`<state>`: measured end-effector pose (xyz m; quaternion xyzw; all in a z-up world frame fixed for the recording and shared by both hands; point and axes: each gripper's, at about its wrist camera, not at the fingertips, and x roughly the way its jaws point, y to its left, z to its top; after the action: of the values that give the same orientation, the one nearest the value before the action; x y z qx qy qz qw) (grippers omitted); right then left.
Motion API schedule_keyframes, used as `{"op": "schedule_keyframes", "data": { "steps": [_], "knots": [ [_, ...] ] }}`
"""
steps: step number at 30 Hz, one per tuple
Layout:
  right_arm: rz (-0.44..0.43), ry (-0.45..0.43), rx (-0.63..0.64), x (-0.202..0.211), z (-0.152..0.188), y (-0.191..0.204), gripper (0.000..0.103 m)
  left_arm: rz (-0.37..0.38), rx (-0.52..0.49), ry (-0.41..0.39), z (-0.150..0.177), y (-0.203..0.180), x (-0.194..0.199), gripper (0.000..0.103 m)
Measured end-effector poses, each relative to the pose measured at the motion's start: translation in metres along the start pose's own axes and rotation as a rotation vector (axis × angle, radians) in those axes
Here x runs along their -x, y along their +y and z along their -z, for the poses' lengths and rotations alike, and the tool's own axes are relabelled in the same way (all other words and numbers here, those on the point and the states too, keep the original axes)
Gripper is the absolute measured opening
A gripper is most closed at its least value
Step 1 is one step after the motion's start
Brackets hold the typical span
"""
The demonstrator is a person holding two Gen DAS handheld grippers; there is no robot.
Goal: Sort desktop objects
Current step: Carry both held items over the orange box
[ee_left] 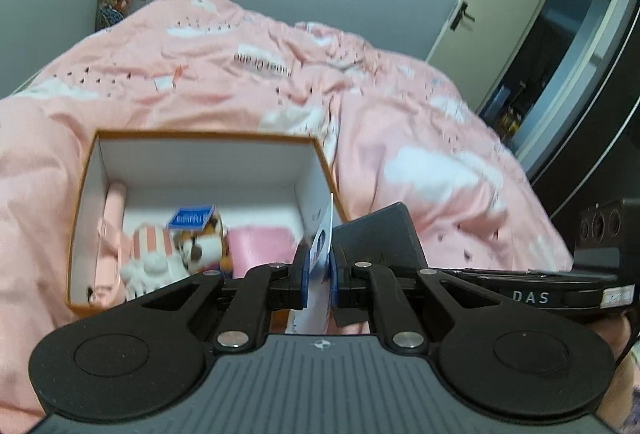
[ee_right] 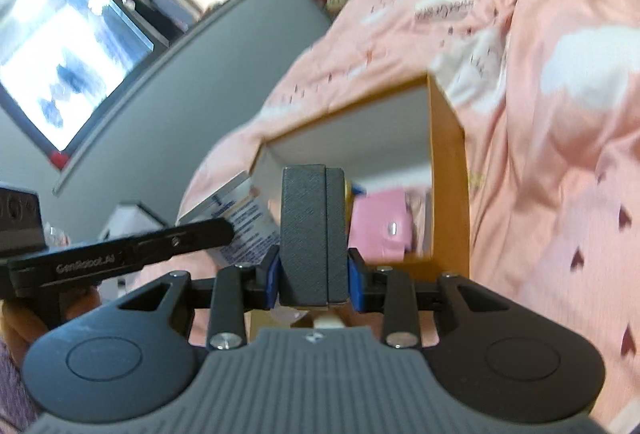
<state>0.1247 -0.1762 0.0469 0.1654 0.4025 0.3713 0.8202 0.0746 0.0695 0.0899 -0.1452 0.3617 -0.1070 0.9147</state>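
My left gripper [ee_left: 319, 274] had its jaws clamped on a thin white and blue packet [ee_left: 323, 234], held edge-on between the blue pads [ee_left: 305, 276]. Its long axis ran straight out along the fingers, its far end pointing toward the near right corner of the open box [ee_left: 204, 135]. In the right wrist view the same packet [ee_right: 246, 230] showed its printed face, just left of my right jaws, with the left gripper [ee_right: 218, 230] reaching in from the left.

My right gripper [ee_right: 313, 276] was closed tight on a dark grey case [ee_right: 312, 234]. The case stood on end between the pads, its long axis also running forward along the fingers, its top end pointing at the box [ee_right: 448, 194] just ahead. From the left wrist the case [ee_left: 378, 234] sat just right of my jaws, tilted, with the right gripper [ee_left: 532, 284] coming in from the right.

Ahead of the left jaws and to their left, the box lay on a pink blanket [ee_left: 240, 66]. Inside it I could see a plush cat [ee_left: 200, 250] with a small blue card [ee_left: 191, 219] on top, a striped plush [ee_left: 154, 254] beside it, a pink pouch [ee_left: 262, 248] nearer the jaws, and a pink roll [ee_left: 112, 230] along the left wall. The pouch [ee_right: 382, 222] also showed just right of the case
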Motion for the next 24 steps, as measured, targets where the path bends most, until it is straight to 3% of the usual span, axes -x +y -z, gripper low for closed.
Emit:
{"op": "schedule_keyframes", "data": {
  "steps": [9,18,24],
  "knots": [
    [0.156,-0.135,0.034,-0.03,-0.033,0.001,0.035,-0.07,0.005,-0.082,-0.035,0.006,-0.014,0.011],
    [0.26,-0.124,0.087,-0.082,-0.058,-0.014,0.035,-0.129,0.046,-0.084,-0.05,0.025,-0.046,0.011],
    [0.292,-0.051,0.129,-0.11,-0.077,-0.024,0.035,-0.146,0.078,-0.064,-0.054,0.041,-0.062,0.011]
  ]
}}
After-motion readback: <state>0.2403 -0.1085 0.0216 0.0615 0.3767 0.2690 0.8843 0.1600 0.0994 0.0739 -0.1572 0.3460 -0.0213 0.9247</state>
